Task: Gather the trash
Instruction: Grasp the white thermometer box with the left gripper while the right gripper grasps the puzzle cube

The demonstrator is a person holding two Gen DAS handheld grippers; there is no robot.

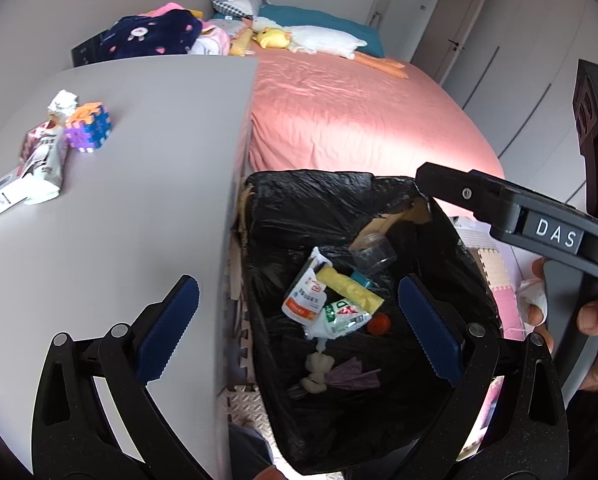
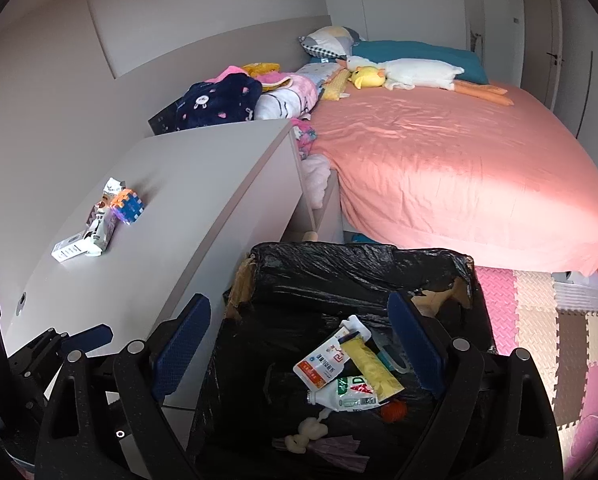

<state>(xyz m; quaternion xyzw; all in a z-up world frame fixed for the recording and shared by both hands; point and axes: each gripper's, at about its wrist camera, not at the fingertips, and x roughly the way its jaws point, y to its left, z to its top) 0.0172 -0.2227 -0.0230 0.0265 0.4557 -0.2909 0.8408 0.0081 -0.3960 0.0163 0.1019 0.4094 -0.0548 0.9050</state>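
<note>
Both wrist views: left claw (image 1: 299, 328) and right claw (image 2: 299, 344) gape empty, angled down over bin (image 1: 299, 196).

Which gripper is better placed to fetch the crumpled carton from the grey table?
Probably the left gripper: it is open and empty and partly over the grey table, on the side where the crumpled carton lies. The right gripper hangs over the bin.

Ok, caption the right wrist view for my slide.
Open right gripper above the lined trash bin holding wrappers, beside a grey desk.
</note>
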